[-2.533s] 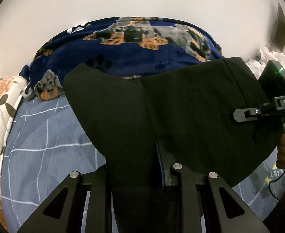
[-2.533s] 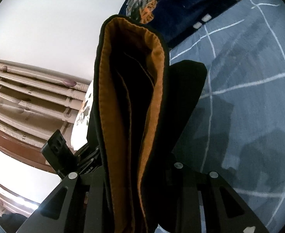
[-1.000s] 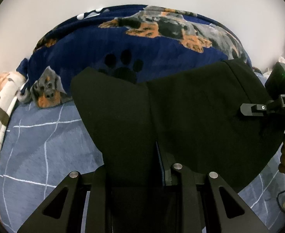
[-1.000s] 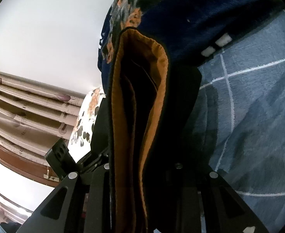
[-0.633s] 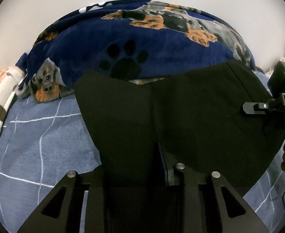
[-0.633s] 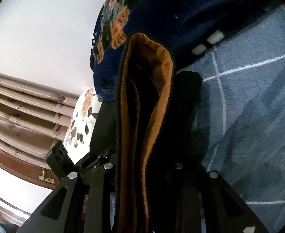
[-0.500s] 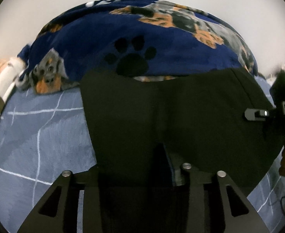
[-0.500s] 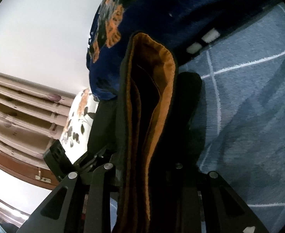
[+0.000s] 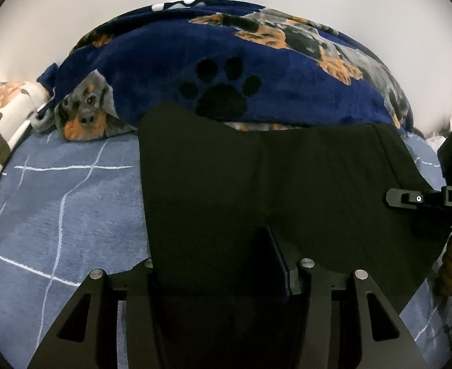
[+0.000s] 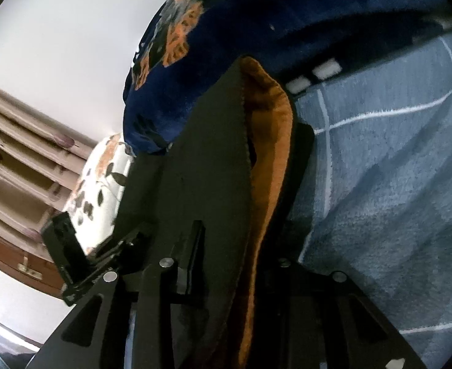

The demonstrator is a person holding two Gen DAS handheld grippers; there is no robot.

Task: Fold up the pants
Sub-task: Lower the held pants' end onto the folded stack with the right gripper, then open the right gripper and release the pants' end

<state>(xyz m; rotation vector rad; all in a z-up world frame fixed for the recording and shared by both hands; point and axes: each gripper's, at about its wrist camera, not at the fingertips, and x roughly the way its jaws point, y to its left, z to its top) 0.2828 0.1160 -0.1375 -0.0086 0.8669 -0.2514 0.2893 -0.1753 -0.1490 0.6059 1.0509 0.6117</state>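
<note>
On the bed (image 9: 57, 203), left fingers (image 9: 223, 273) now opening around pants (image 9: 287, 184), right fingers (image 10: 226, 264) still gripping waistband.

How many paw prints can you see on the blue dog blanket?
1. A black paw print sits mid-blanket, just above the black pants. Others may hide under the pants or around the blanket's folds.

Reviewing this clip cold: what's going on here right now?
A person with a gripper in each hand is folding black pants on a blue checked bedsheet, in front of a dog-print blanket. The left gripper has the fabric between its fingers, and its jaws are opening. The right gripper is shut on the other edge, where the orange lining shows. The pants look laid flat.
</note>
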